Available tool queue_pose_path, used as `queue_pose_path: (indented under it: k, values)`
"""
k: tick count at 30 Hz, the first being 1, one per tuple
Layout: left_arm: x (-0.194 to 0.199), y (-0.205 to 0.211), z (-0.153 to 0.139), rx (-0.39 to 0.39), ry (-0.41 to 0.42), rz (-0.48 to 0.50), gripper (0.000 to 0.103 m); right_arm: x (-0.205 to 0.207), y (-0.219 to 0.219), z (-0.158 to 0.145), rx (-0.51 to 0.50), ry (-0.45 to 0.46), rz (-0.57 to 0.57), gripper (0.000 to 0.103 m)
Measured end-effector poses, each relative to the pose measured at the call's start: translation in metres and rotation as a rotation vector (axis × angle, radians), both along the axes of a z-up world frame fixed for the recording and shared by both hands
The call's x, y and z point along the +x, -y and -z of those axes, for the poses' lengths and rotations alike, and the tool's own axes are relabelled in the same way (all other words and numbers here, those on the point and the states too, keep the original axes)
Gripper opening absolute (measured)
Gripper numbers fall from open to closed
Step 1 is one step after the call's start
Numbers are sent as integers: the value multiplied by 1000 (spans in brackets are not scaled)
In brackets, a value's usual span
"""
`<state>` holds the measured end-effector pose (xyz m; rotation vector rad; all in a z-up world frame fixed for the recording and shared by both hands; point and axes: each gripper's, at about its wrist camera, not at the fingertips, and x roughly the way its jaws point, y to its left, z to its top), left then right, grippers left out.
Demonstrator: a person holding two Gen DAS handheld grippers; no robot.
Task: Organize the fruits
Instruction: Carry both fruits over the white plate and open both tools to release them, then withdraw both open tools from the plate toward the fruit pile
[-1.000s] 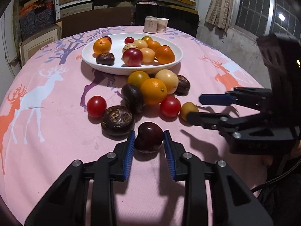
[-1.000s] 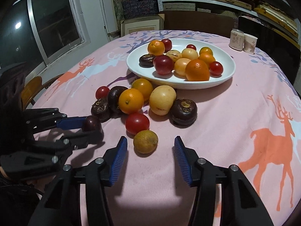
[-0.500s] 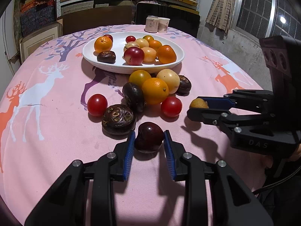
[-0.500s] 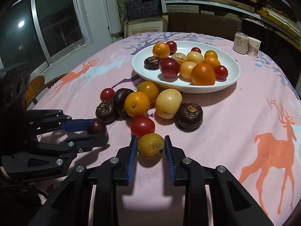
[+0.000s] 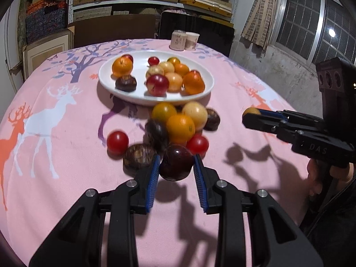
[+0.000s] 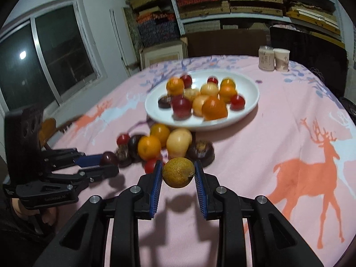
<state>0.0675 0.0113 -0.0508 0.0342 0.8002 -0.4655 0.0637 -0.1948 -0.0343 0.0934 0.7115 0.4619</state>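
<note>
Both hand-held grippers are clamped on fruit: the left hand-held gripper [image 5: 176, 173] has its blue pads pressed on either side of a dark plum [image 5: 176, 165], and the right hand-held gripper [image 6: 178, 176] squeezes a small yellow-brown fruit [image 6: 178, 172] across its middle, lifted clear of the tabletop [image 6: 278, 138] to judge by the shadow beneath it. Each fruit looks light, round and smooth-skinned, so I would expect it to roll or squirt out if the pads sat off-centre; held at the widest part, as both are, seems the safest hold, and the plum in particular probably bruises under too hard a squeeze. Just ahead of the left hand-held gripper lies the loose pile [image 5: 180, 126] of oranges, tomatoes and dark fruit, touching one another, so a low sweep forward could scatter them. Beyond the pile sits the white plate [image 5: 106, 82], already well filled, with bare room mostly along its near-left rim. Off to the right of the right hand-held gripper the pink cloth is open and bare. Two paper cups [image 6: 273, 59] stand far beyond the plate, well out of the way.
</note>
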Motion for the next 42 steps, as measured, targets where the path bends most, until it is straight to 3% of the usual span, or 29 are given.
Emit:
queue_pose_path:
  k: [4, 6, 8, 16, 17, 18, 19, 20, 26, 29, 31, 35, 37, 39, 42]
  values:
    - [29, 5, -29, 12, 53, -10, 30, 22, 6, -38, -15, 101, 24, 29]
    - [50, 8, -37, 19, 93, -21, 31, 32, 0, -48, -105, 189, 40, 29]
    - [77, 6, -37, -6, 73, -46, 30, 47, -5, -46, -183, 245, 54, 29]
    - [164, 12, -23, 8, 8, -123, 30, 132, -10, -22, -145, 180, 68, 30]
    - [169, 10, -22, 3, 1, -144, 31, 135, -12, -19, -147, 173, 57, 45]
    - [172, 7, -21, -10, -3, -152, 40, 134, -14, -17, -149, 178, 51, 61]
    - [171, 4, -21, -21, -3, -155, 52, 131, -14, -17, -141, 191, 48, 63]
    - [169, 3, -21, -25, 6, -157, 55, 125, -13, -17, -128, 203, 45, 63]
    - [141, -10, -24, -80, 10, -140, 57, 104, 5, -18, -43, 182, 74, 63]
    - [117, -14, -25, -59, 14, -126, 62, 89, 11, -17, -20, 163, 79, 63]
    - [98, -18, -23, -45, 8, -117, 72, 74, 17, -16, -8, 144, 90, 64]
    - [59, -33, -7, -81, -57, -55, 74, 41, 33, -5, 56, 91, 119, 68]
    - [41, -32, 3, -35, -60, -48, 74, 26, 39, 3, 74, 76, 135, 69]
    - [26, -24, 14, 77, -46, -55, 74, 21, 44, 9, 98, 33, 141, 69]
    - [24, -20, 33, 97, -116, -80, 74, 17, 42, 14, 81, 0, 155, 69]
